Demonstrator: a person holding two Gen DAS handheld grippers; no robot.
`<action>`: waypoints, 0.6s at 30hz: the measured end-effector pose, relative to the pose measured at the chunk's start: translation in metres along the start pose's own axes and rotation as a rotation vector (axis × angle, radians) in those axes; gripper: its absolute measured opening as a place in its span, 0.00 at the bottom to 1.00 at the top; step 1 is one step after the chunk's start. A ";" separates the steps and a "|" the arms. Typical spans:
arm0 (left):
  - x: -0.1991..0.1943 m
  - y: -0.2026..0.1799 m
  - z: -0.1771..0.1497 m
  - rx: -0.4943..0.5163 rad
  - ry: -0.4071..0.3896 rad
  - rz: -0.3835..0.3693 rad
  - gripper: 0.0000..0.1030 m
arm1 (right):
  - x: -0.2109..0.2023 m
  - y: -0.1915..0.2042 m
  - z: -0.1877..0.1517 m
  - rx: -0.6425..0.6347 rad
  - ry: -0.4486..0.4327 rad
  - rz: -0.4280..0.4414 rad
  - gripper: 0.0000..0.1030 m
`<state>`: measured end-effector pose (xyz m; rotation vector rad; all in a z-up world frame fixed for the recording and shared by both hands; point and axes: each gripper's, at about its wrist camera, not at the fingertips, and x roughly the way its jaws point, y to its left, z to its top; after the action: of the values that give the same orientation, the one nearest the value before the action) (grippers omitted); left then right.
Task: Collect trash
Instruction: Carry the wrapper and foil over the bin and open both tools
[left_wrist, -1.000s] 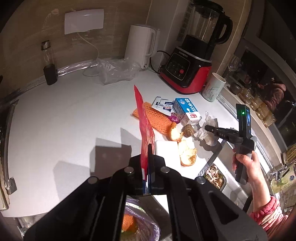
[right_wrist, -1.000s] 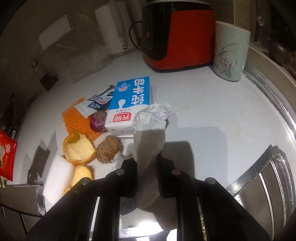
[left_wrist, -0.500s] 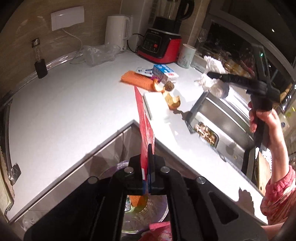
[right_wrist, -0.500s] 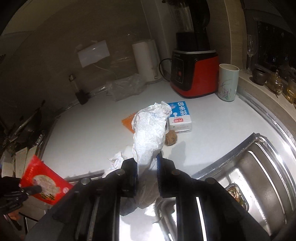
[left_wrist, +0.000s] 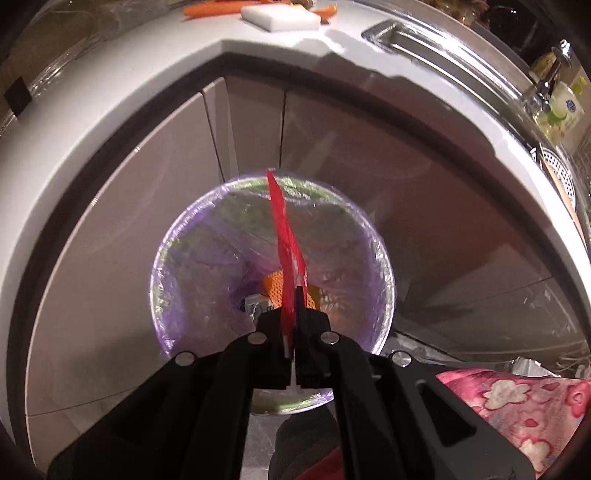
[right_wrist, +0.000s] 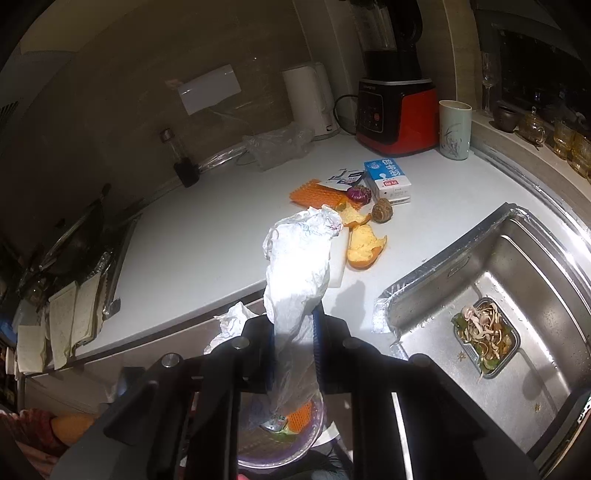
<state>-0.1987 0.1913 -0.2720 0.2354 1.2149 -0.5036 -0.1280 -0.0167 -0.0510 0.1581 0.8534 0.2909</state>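
My left gripper (left_wrist: 293, 317) is clamped tight on the red wrapper (left_wrist: 284, 236), which stands edge-on up the middle of the left wrist frame. A second ago that wrapper stood over the white counter; now I have swung it off the edge and down, and the bin (left_wrist: 384, 258) with its purple liner fills the centre of the frame directly behind it, cupboard doors around it and the counter (left_wrist: 258, 40) pushed to the top. Orange scraps already lie at the bottom of the bin.

My right gripper (right_wrist: 293, 328) is closed on the crumpled white paper (right_wrist: 299, 266), which rises from the jaws at mid-frame. It has lifted away from the milk carton (right_wrist: 388, 179) and peel (right_wrist: 364, 247), now small in the upper middle, with the sink (right_wrist: 517, 229) at right and the bin's rim low in the frame under the gripper.

I judge both pieces are poised for dropping: the wrapper first. The carton, peel and other scraps remain to collect.
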 end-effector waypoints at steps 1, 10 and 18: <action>0.008 0.000 -0.002 0.002 0.016 0.001 0.01 | -0.003 0.004 -0.002 -0.002 -0.001 -0.004 0.16; 0.045 0.018 -0.008 -0.032 0.085 -0.016 0.32 | -0.013 0.026 -0.016 -0.004 0.018 -0.020 0.17; 0.021 0.025 -0.009 -0.035 0.002 0.007 0.65 | -0.008 0.039 -0.021 -0.023 0.042 -0.027 0.18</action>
<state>-0.1882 0.2115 -0.2969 0.2100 1.2235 -0.4759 -0.1556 0.0180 -0.0491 0.1196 0.8929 0.2794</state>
